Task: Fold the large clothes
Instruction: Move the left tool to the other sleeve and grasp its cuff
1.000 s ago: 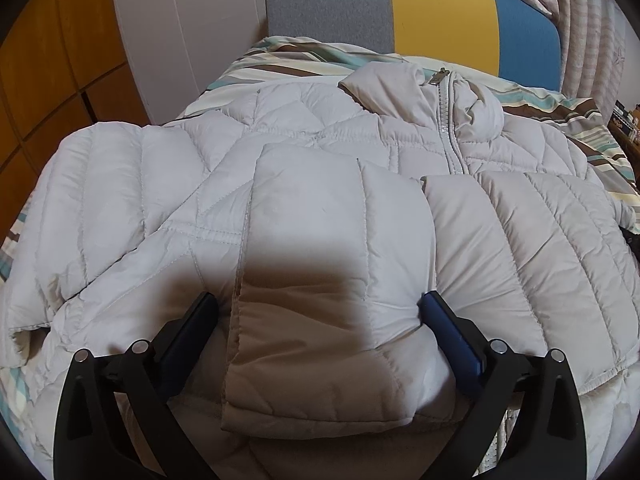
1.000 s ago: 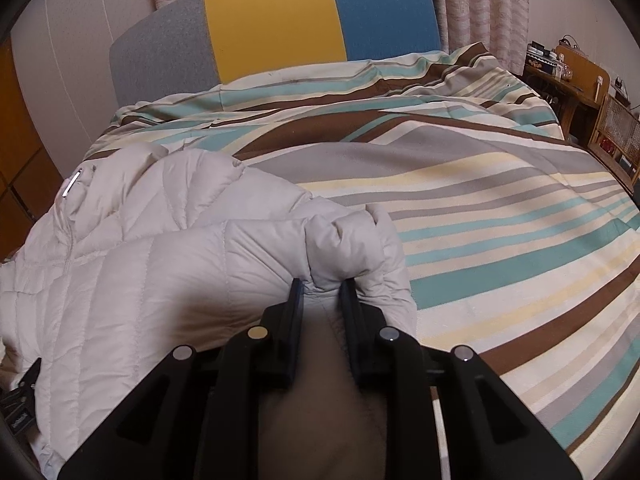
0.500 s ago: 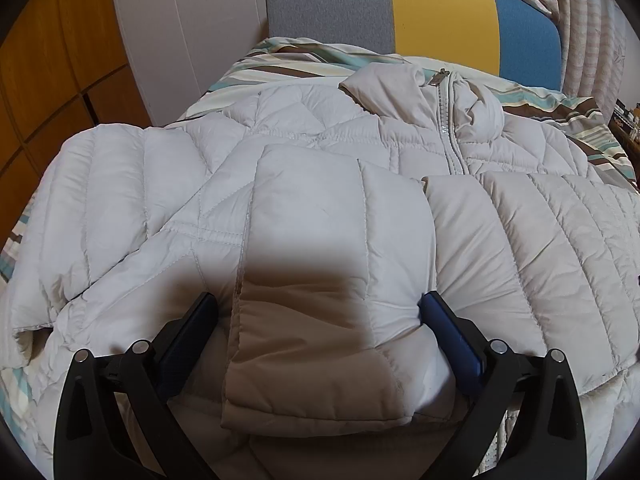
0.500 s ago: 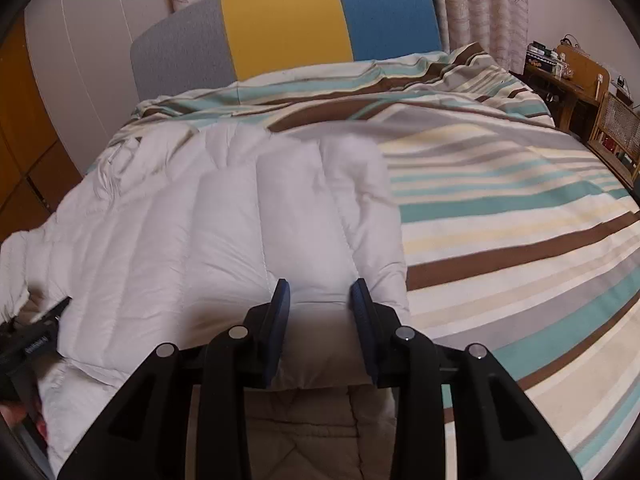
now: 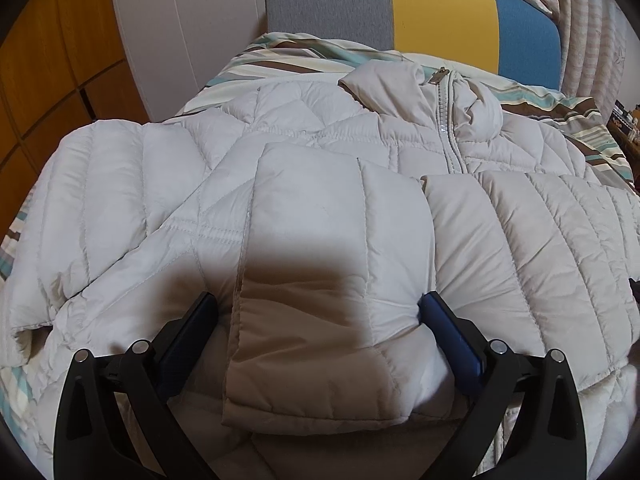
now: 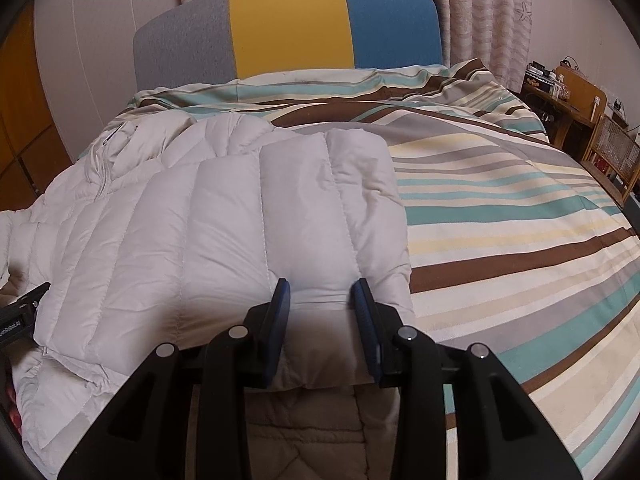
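While the pale quilted puffer jacket (image 5: 312,168) lies front-up across the striped duvet (image 6: 500,216), zipper (image 5: 447,128) closed and collar toward the headboard (image 6: 288,28) with its 3 panels of grey, yellow and blue, both sleeves are folded in over the chest. The left gripper (image 5: 318,308) stands with its 2 blue-padded fingers (image 5: 192,328) spread wide on either side of the left folded sleeve's cuff end (image 5: 320,344); the right pad presses into the puffy fabric and the left one stands just clear of it, so nothing is clamped. In the right wrist view, the right gripper (image 6: 322,292) has the end of the other folded sleeve (image 6: 288,216) between its pads (image 6: 362,300); the jaws are parted and the padding bulges between them, both pads touching the fabric. A wooden desk (image 6: 576,96) and chair stand beyond the bed's far side, by the curtain (image 6: 488,12).
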`<action>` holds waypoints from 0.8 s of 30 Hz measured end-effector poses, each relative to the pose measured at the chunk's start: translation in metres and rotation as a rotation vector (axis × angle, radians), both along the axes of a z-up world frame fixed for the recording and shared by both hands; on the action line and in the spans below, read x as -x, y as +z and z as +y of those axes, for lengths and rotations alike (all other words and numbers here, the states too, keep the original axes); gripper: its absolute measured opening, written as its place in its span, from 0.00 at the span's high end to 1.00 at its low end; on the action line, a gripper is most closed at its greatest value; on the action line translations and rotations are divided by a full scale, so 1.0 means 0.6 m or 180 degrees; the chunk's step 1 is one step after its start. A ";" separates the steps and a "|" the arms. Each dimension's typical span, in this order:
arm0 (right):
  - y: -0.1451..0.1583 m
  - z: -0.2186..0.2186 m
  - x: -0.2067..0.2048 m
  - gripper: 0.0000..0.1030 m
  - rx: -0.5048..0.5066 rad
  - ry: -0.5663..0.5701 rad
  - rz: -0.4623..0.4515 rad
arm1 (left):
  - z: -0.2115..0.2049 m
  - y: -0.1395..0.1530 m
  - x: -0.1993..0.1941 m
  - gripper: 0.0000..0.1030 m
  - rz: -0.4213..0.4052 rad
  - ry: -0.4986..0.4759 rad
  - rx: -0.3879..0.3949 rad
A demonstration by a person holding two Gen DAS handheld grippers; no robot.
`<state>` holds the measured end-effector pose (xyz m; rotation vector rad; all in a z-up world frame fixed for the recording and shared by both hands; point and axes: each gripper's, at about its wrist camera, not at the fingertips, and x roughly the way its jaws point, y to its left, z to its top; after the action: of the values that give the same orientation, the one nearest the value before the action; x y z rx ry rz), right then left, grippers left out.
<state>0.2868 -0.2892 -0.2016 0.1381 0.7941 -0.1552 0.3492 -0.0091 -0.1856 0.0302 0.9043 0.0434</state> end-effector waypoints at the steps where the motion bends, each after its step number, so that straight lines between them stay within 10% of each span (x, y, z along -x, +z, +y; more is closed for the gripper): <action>1: 0.000 0.000 0.000 0.67 0.0000 0.0002 -0.0002 | 0.000 0.001 0.003 0.03 -0.0001 -0.0018 0.0022; 10: 0.001 -0.001 0.001 0.66 0.0033 0.0002 -0.0003 | 0.081 0.050 0.064 0.03 0.0006 -0.0284 0.0679; 24: 0.001 0.003 -0.002 0.66 0.0085 -0.0005 0.0004 | 0.448 0.098 0.184 0.03 -0.0385 0.1400 0.1202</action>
<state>0.2877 -0.2871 -0.2010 0.1133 0.7930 -0.1671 0.2387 0.2597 -0.1271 -0.5187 0.7727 0.2800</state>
